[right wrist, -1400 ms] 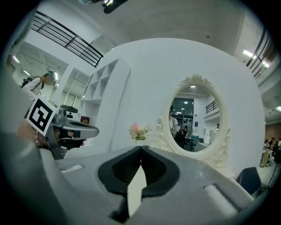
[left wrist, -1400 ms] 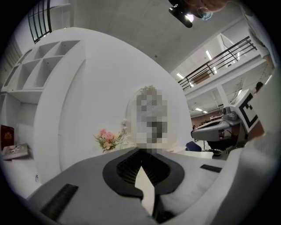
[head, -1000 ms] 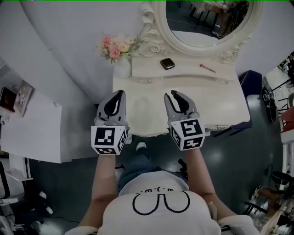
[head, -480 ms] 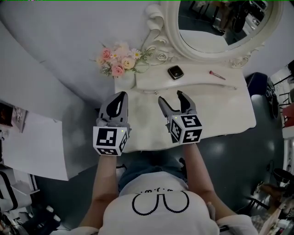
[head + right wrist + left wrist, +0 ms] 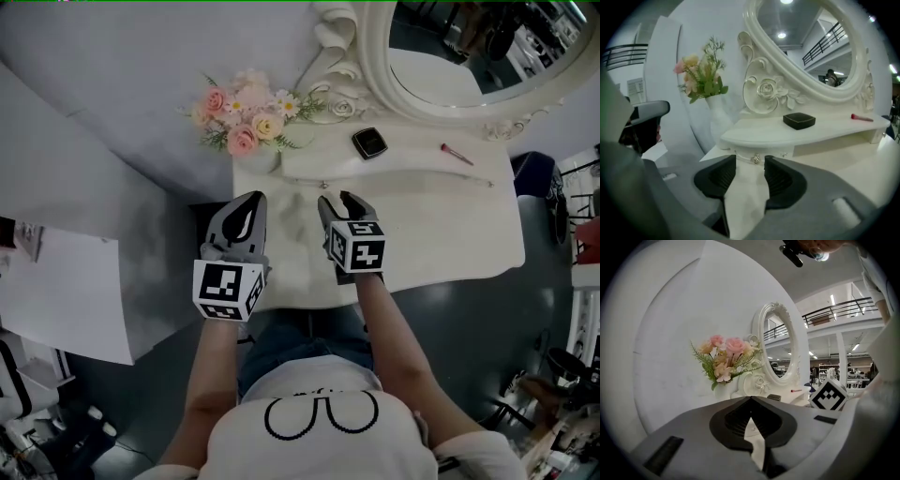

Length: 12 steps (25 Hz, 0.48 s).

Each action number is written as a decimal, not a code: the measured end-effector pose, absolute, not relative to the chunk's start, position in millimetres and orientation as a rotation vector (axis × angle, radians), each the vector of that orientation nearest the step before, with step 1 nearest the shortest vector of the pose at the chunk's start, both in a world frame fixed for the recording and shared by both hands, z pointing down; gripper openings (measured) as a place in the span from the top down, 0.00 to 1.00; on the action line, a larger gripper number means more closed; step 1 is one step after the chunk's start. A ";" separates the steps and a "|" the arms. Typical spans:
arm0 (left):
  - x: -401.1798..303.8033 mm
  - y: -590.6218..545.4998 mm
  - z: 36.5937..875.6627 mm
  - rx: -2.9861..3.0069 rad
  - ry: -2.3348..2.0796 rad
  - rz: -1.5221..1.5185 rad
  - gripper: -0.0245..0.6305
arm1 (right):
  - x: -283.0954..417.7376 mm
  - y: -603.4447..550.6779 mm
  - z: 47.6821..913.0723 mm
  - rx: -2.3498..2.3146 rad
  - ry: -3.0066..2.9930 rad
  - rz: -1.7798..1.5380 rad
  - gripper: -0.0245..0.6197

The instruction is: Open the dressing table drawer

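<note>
Over the last second the right gripper [image 5: 338, 208] has dropped forward across the cream dressing table [image 5: 450, 234]. Its jaws, flung wide, are now closing with nothing between them yet, lined up on the small silver knob [image 5: 755, 159] of the shallow cream drawer [image 5: 774, 153] under the raised shelf, so a grasp looks near. The left gripper [image 5: 242, 217] hangs clenched and empty alongside; the pink bouquet in a white vase [image 5: 246, 120] and the small black box [image 5: 369, 142] stand clear of the pull.

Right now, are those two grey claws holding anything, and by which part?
Nothing is held. The left gripper is shut on nothing. The right gripper has its jaws closing, still empty, with the small silver drawer knob just ahead, not yet pinched.
</note>
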State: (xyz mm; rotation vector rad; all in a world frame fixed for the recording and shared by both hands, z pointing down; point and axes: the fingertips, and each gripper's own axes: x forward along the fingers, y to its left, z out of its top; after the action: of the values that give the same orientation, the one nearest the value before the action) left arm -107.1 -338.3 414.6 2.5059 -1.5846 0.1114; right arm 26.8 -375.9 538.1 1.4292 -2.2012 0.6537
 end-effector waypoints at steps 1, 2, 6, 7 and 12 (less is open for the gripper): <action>-107.3 -338.9 417.8 2.498 -1.583 0.116 0.96 | 25.9 -379.6 547.0 1.420 -2.185 0.661 0.68; -107.4 -339.5 420.9 2.491 -1.581 0.121 0.96 | 24.7 -383.0 555.6 1.409 -2.171 0.666 0.70; -108.5 -343.5 430.6 2.467 -1.584 0.140 0.96 | 20.3 -398.0 578.8 1.384 -2.136 0.674 0.76; -109.1 -344.8 432.2 2.461 -1.588 0.143 0.96 | 19.1 -402.0 581.6 1.381 -2.133 0.676 0.77; -111.7 -349.9 438.1 2.435 -1.600 0.152 0.96 | 15.0 -416.0 589.6 1.366 -2.102 0.670 0.80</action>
State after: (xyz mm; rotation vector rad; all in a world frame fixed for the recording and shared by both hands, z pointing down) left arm -111.7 -349.9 438.1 2.4346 -1.5997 0.1516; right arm 15.0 -416.0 589.6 1.3662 -2.1021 0.6703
